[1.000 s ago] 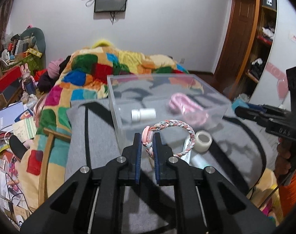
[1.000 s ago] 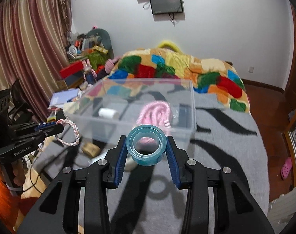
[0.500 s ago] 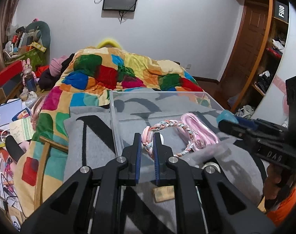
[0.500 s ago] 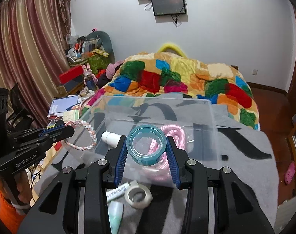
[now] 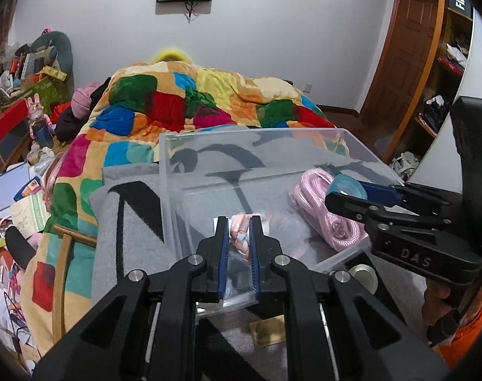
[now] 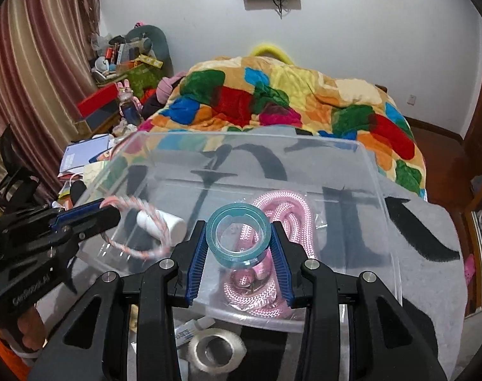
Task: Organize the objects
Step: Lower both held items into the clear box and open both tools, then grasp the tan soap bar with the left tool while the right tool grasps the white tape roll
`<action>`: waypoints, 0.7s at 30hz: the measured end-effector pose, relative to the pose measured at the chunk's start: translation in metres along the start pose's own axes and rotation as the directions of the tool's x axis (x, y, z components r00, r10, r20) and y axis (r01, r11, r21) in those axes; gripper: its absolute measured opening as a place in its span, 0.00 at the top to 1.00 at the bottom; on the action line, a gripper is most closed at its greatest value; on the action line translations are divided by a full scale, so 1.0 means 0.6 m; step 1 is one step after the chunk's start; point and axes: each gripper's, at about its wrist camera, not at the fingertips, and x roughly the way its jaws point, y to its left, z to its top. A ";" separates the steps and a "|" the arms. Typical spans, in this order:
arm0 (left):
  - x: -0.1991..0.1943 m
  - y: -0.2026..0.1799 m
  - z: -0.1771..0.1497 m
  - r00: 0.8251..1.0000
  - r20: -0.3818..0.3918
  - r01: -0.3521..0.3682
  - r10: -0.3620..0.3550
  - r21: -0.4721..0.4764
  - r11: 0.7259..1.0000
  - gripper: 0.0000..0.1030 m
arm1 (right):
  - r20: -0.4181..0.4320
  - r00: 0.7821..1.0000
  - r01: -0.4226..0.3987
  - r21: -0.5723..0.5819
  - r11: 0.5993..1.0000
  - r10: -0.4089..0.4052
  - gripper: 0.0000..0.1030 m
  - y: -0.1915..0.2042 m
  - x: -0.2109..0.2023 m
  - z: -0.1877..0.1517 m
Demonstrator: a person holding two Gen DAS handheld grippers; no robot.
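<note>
— What are you holding?

— My left gripper (image 5: pixel 238 238) is clamped on the braided ring (image 6: pixel 136 227), over the clear box (image 6: pixel 380 197). My right gripper (image 6: pixel 239 249) pinches the blue tape roll (image 6: pixel 238 233) above it too.

— And inside?

— The pink rope (image 6: pixel 288 219) and a white bottle (image 6: pixel 164 222) lie on the box floor. A white tape roll (image 6: pixel 217 347) sits outside, on the grey blanket (image 5: pixel 136 238).
</note>
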 end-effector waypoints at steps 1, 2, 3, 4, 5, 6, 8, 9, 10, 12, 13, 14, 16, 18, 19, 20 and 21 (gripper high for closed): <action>0.000 -0.003 -0.001 1.000 -0.003 0.001 -0.001 0.005 1.000 0.89 | -0.005 1.000 0.009 -0.005 1.000 -0.009 0.65 0.000 0.002 -0.001; 0.000 -0.006 -0.002 1.000 -0.006 0.007 -0.007 0.010 1.000 0.88 | -0.009 1.000 0.015 -0.006 1.000 -0.015 0.65 -0.003 0.002 -0.004; -0.001 -0.008 -0.004 1.000 -0.008 0.007 -0.007 0.015 1.000 0.86 | -0.007 1.000 0.015 -0.003 1.000 -0.015 0.65 -0.002 0.001 -0.004; -0.002 -0.010 -0.005 1.000 -0.009 0.004 -0.004 0.020 1.000 0.83 | -0.005 1.000 0.010 0.001 1.000 -0.010 0.65 -0.005 -0.001 -0.005; -0.004 -0.012 -0.007 1.000 -0.005 -0.006 0.006 0.025 1.000 0.81 | -0.008 1.000 -0.009 0.009 1.000 0.009 0.63 -0.010 -0.005 -0.005; -0.007 -0.012 -0.007 1.000 -0.004 -0.008 0.008 0.027 1.000 0.80 | -0.007 1.000 -0.019 0.013 1.000 0.020 0.61 -0.009 -0.009 -0.006; -0.014 -0.012 -0.007 1.000 -0.003 0.000 0.000 0.023 1.000 0.73 | -0.003 0.999 -0.034 0.012 0.999 0.034 0.60 -0.010 -0.017 -0.009; -0.018 -0.011 -0.007 1.000 0.002 0.003 -0.003 0.020 1.000 0.72 | 0.001 0.999 -0.036 0.006 0.999 0.036 0.58 -0.008 -0.023 -0.010; -0.024 -0.012 -0.007 1.000 0.010 0.004 -0.004 0.018 1.000 0.67 | 0.005 0.999 -0.037 -0.001 0.999 0.037 0.58 -0.005 -0.029 -0.012; -0.036 -0.014 -0.008 1.000 0.023 0.005 -0.005 0.020 1.000 0.60 | 0.019 0.999 -0.041 -0.015 0.999 0.041 0.57 -0.001 -0.044 -0.016; -0.043 -0.016 -0.008 1.000 0.030 0.008 -0.009 0.020 1.000 0.52 | 0.029 0.999 -0.045 -0.024 0.999 0.046 0.56 0.001 -0.055 -0.020; -0.050 -0.017 -0.009 0.999 0.035 0.012 -0.013 0.019 1.000 0.42 | 0.036 0.998 -0.048 -0.029 0.998 0.049 0.56 0.003 -0.062 -0.022; -0.066 -0.017 -0.012 0.998 0.058 0.008 -0.009 0.017 1.000 0.36 | 0.052 0.997 -0.053 -0.045 0.998 0.055 0.53 0.007 -0.079 -0.029; -0.079 -0.020 -0.016 0.997 0.071 0.002 -0.003 0.025 1.000 0.34 | 0.073 0.996 -0.047 -0.062 0.997 0.051 0.50 0.010 -0.098 -0.038; -0.085 -0.020 -0.019 0.997 0.077 -0.002 0.000 0.023 1.000 0.32 | 0.085 0.995 -0.042 -0.072 0.996 0.048 0.49 0.011 -0.108 -0.045; -0.091 -0.019 -0.022 0.997 0.081 -0.006 0.004 0.021 1.000 0.29 | 0.092 0.995 -0.038 -0.081 0.996 0.045 0.48 0.012 -0.115 -0.050; -0.096 -0.019 -0.027 0.996 0.084 -0.011 0.009 0.020 1.000 0.27 | 0.097 0.994 -0.032 -0.089 0.996 0.040 0.47 0.014 -0.122 -0.056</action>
